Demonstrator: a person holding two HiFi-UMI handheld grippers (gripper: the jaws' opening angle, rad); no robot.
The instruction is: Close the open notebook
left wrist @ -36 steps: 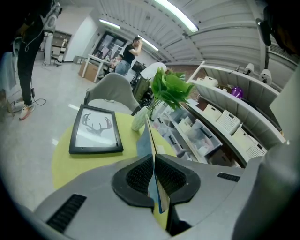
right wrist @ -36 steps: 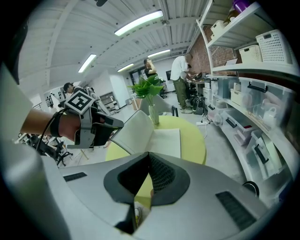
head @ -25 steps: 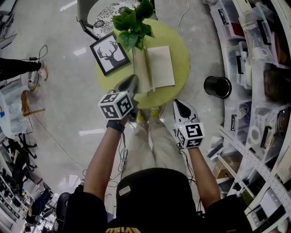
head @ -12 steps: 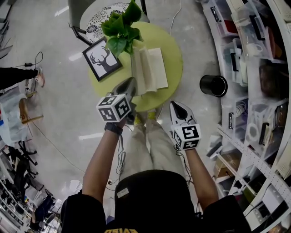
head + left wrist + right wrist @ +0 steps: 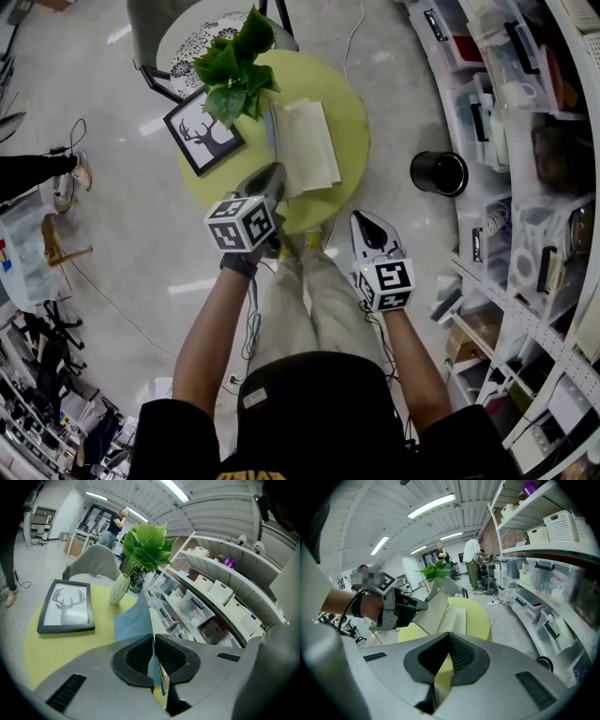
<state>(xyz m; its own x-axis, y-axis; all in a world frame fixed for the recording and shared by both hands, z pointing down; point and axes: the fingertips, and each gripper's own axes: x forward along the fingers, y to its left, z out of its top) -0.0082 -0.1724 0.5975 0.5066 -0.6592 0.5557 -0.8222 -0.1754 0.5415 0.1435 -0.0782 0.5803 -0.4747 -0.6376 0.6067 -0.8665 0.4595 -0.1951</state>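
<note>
The notebook (image 5: pixel 305 145) lies on the round yellow-green table (image 5: pixel 347 103). My left gripper (image 5: pixel 265 180) is at its near left corner. In the left gripper view the blue cover (image 5: pixel 136 619) stands raised on edge, and my left gripper (image 5: pixel 153 656) is shut on its corner. The right gripper view shows the cover and pages (image 5: pixel 438 605) tilted up over the flat right half, with the left gripper (image 5: pixel 415 604) holding them. My right gripper (image 5: pixel 367 221) hangs off the table's near right edge, shut on nothing; in its own view the right gripper (image 5: pixel 449 660) has its pads together.
A framed deer picture (image 5: pixel 202 131) and a potted plant (image 5: pixel 232 66) stand left of the notebook. A chair (image 5: pixel 187 37) sits behind the table. A black bin (image 5: pixel 443 173) stands on the floor to the right, beside curved shelves (image 5: pixel 534 141) of boxes. People stand far off.
The notebook's left half has swung up and over toward the right pages, held by my left gripper. My right gripper has stayed where it was.
</note>
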